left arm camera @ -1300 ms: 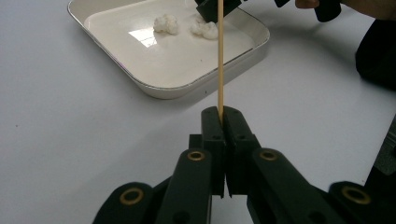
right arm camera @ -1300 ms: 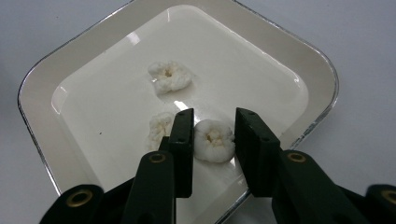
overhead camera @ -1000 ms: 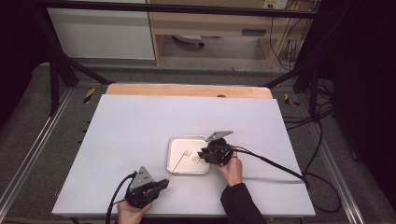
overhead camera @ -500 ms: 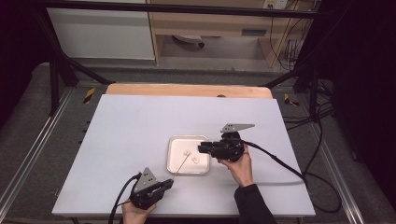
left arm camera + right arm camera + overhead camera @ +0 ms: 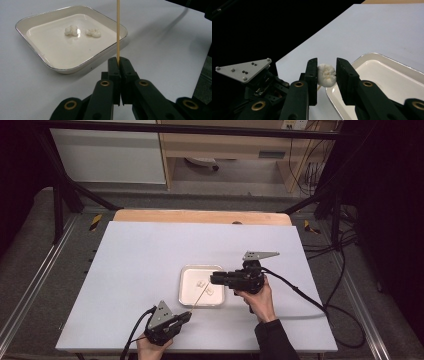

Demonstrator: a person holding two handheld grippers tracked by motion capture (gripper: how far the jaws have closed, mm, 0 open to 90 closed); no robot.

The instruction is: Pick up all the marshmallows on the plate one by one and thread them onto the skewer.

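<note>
A white square tray lies on the table with two small white puffy pieces in it. My left gripper, near the table's front edge, is shut on a thin wooden skewer that slants out over the tray. In the left gripper view the skewer rises straight from the closed jaws, beside the tray. My right gripper is held level above the tray's right side and points left. Its jaws are shut on a white puffy piece.
The white table has a wooden strip along its far edge. The right gripper's cable trails off to the right over the table. Dark frame posts and cables stand around the table.
My right gripper has lifted out of the tray with the white piece and turned from pointing down to level, facing left. The left gripper with the skewer has barely moved.
</note>
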